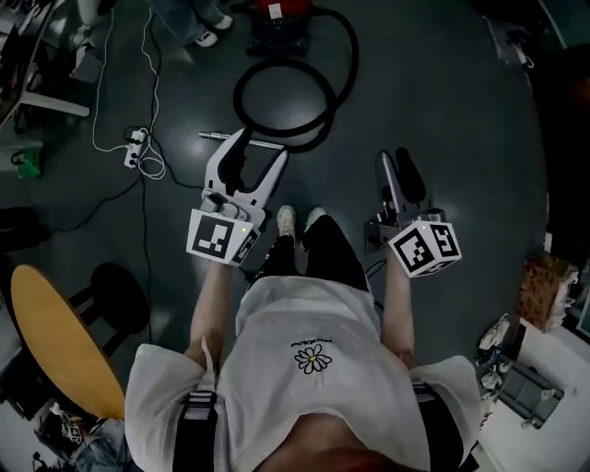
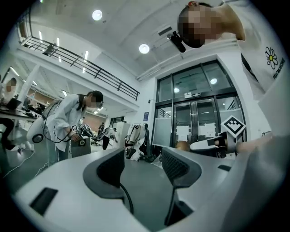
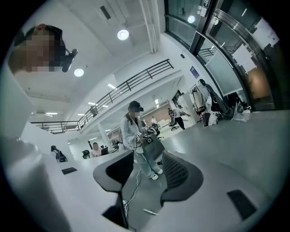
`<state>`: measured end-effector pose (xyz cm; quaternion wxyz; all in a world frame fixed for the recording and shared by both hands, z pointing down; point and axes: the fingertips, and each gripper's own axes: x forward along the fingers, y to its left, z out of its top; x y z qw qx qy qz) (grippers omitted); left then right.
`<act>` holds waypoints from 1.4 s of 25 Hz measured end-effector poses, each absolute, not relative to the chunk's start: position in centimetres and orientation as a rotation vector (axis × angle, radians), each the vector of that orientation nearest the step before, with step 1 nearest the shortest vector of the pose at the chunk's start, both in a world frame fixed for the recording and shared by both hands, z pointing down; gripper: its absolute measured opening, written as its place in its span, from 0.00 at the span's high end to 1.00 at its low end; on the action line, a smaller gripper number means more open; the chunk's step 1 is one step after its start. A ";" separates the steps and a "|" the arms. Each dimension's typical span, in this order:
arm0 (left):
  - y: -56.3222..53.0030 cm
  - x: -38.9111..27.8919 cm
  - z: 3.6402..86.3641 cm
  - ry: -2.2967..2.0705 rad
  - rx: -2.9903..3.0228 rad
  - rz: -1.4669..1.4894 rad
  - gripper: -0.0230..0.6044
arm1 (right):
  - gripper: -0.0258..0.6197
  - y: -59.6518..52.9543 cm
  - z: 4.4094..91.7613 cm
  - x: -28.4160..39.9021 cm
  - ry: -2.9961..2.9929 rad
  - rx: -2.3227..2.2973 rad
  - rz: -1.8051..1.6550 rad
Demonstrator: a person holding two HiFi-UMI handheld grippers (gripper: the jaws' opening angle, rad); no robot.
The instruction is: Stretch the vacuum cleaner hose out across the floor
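Hose: the black vacuum cleaner hose (image 1: 238,92) lies coiled in a loop on the floor (image 1: 442,101), just ahead of the person's shoes. It runs back to the red vacuum cleaner (image 1: 277,17) at the top edge, and nothing is stretched yet.
Left hand-held gripper (image 1: 261,147): jaws spread wide and empty, held level over the coil's near side. It looks poised to go for the hose.
Right hand-held gripper (image 1: 397,168): jaws apart too, nothing between them, off to the right and well clear of the hose.
Silver tube (image 1: 230,138): lies just beside the coil's near edge, likely the end to grab.
In the way: a power strip (image 1: 136,147) with its white cable (image 1: 153,169) sits to the left. Another person's shoes (image 1: 210,35) stand near the vacuum cleaner, and a wooden stool (image 1: 55,332) is behind on the left.
Best lane: the bare floor right of the coil, by my reckoning.
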<state>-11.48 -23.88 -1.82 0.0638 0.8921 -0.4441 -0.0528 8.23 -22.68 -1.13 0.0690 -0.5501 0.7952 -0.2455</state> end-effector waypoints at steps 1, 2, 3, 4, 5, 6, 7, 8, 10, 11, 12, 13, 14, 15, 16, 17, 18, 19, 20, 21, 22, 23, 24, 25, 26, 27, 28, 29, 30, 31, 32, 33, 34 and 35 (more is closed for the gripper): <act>-25.2 -11.0 -1.8 -1.345 2.687 -0.178 0.58 | 0.66 -24.1 -0.7 8.6 2.392 -1.663 -0.750; -26.7 -10.6 -1.7 -1.352 2.684 -0.188 0.58 | 0.66 -25.7 -0.2 8.9 2.389 -1.663 -0.757; -28.3 -10.2 -1.4 -1.360 2.686 -0.186 0.58 | 0.66 -27.4 0.3 9.2 2.389 -1.658 -0.767; -29.7 -9.8 -1.1 -1.371 2.685 -0.176 0.58 | 0.66 -29.1 0.9 9.4 2.395 -1.652 -0.778; -31.1 -9.4 -0.6 -1.383 2.675 -0.164 0.58 | 0.66 -30.6 1.6 9.6 2.410 -1.649 -0.785; -32.3 -9.1 0.0 -1.392 2.658 -0.150 0.58 | 0.66 -32.1 2.3 9.8 2.433 -1.652 -0.785; -33.6 -8.8 0.7 -1.396 2.639 -0.137 0.58 | 0.66 -33.6 3.0 10.0 2.458 -1.657 -0.781; -35.0 -8.4 1.5 -1.397 2.624 -0.122 0.58 | 0.66 -35.1 3.8 10.2 2.480 -1.659 -0.780; -38.0 -7.8 3.4 -1.394 2.614 -0.082 0.58 | 0.66 -38.2 5.8 10.6 2.514 -1.654 -0.800; -39.5 -7.5 4.9 -1.387 2.616 -0.052 0.58 | 0.66 -39.7 7.4 10.8 2.531 -1.656 -0.818; -40.9 -7.2 6.9 -1.373 2.618 -0.012 0.58 | 0.66 -41.0 9.5 11.0 2.551 -1.666 -0.835; -42.2 -7.0 9.4 -1.353 2.619 0.025 0.58 | 0.66 -42.2 12.0 11.2 2.569 -1.684 -0.847; -43.7 -6.8 12.3 -1.333 2.618 0.041 0.58 | 0.66 -43.5 14.8 11.3 2.582 -1.705 -0.853; -45.1 -6.6 15.3 -1.315 2.618 0.038 0.58 | 0.66 -44.7 17.7 11.4 2.589 -1.723 -0.854; -46.2 -6.5 18.4 -1.298 2.620 0.027 0.58 | 0.66 -45.7 20.8 11.5 2.591 -1.740 -0.850; -47.2 -6.4 21.8 -1.281 2.627 0.014 0.58 | 0.66 -46.7 24.0 11.7 2.591 -1.755 -0.841; -48.1 -6.3 25.4 -1.264 2.641 0.008 0.58 | 0.66 -47.7 27.5 11.8 2.590 -1.771 -0.828; -49.1 -6.3 29.3 -1.246 2.660 0.014 0.58 | 0.66 -48.7 31.2 11.9 2.587 -1.785 -0.818; -50.0 -6.3 33.5 -1.225 2.684 0.038 0.58 | 0.66 -49.6 35.3 11.9 2.583 -1.798 -0.816; -50.7 -6.4 38.2 -1.202 2.708 0.078 0.58 | 0.66 -50.3 39.8 12.0 2.576 -1.811 -0.825; -51.3 -6.4 42.9 -1.179 2.726 0.117 0.58 | 0.66 -50.9 44.5 12.0 2.569 -1.823 -0.844; -52.0 -6.5 47.6 -1.157 2.736 0.147 0.58 | 0.66 -51.6 49.4 12.0 2.561 -1.835 -0.870; -52.5 -6.5 52.2 -1.136 2.742 0.170 0.58 | 0.66 -52.1 54.3 12.0 2.553 -1.845 -0.898; -52.8 -6.5 56.5 -1.116 2.751 0.194 0.58 | 0.66 -52.6 59.0 12.1 2.548 -1.857 -0.925; -53.1 -6.5 60.6 -1.097 2.765 0.220 0.58 | 0.66 -52.9 63.4 12.2 2.550 -1.871 -0.948; -53.2 -6.4 64.2 -1.079 2.781 0.245 0.58 | 0.66 -53.2 67.4 12.4 2.562 -1.885 -0.969; -53.3 -6.4 67.5 -1.065 2.793 0.263 0.58 | 0.66 -53.3 71.1 12.4 2.583 -1.893 -0.993; -53.3 -6.4 70.3 -1.053 2.803 0.275 0.58 | 0.66 -53.3 74.4 12.5 2.609 -1.893 -1.019; -53.3 -6.5 72.8 -1.044 2.812 0.282 0.58 | 0.66 -53.2 77.3 12.5 2.634 -1.894 -1.035; -53.3 -6.6 74.9 -1.035 2.822 0.287 0.58 | 0.66 -53.3 79.8 12.7 2.657 -1.907 -1.032; -53.2 -6.6 76.8 -1.025 2.831 0.293 0.58 | 0.66 -53.2 81.9 13.0 2.678 -1.931 -1.016; -52.8 -6.6 78.5 -1.016 2.833 0.301 0.58 | 0.66 -53.1 83.8 13.5 2.695 -1.962 -1.003; -52.4 -6.6 80.2 -1.006 2.826 0.314 0.58 | 0.66 -52.8 85.6 14.2 2.703 -1.990 -1.007; -52.0 -6.6 81.7 -0.992 2.815 0.334 0.58 | 0.66 -52.7 87.1 14.8 2.699 -2.009 -1.029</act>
